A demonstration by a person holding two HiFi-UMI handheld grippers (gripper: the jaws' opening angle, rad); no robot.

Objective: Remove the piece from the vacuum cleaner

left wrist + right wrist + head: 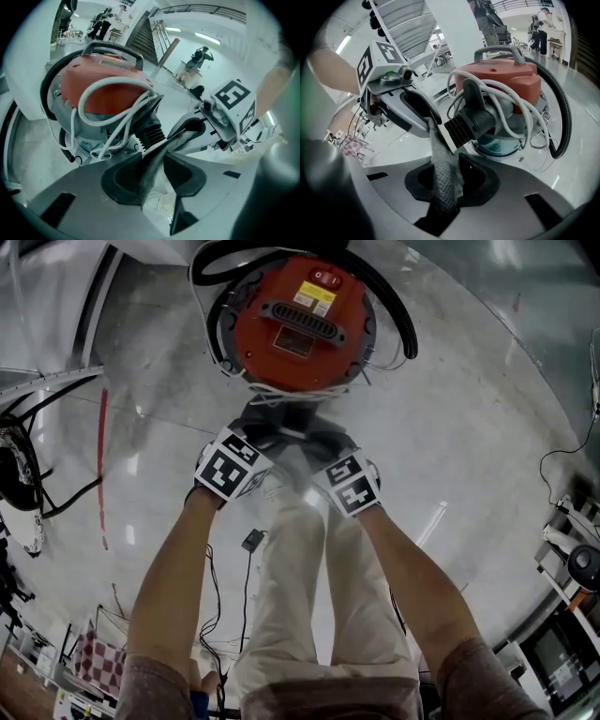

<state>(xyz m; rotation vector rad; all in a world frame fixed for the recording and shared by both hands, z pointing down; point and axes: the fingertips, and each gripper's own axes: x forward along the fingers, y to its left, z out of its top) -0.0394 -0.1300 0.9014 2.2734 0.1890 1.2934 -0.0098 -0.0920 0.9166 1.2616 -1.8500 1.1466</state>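
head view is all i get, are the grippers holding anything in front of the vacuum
Observer: Yes. The left gripper has a grey mesh strip pinched between its jaws.
Operator: and the right one
Observer: The right gripper is shut on the same strip, which runs from one gripper to the other.
Operator: is it joined to the vacuum
Observer: I can't tell. The strip passes right beside the black ribbed port on the vacuum, and that port points at the grippers.
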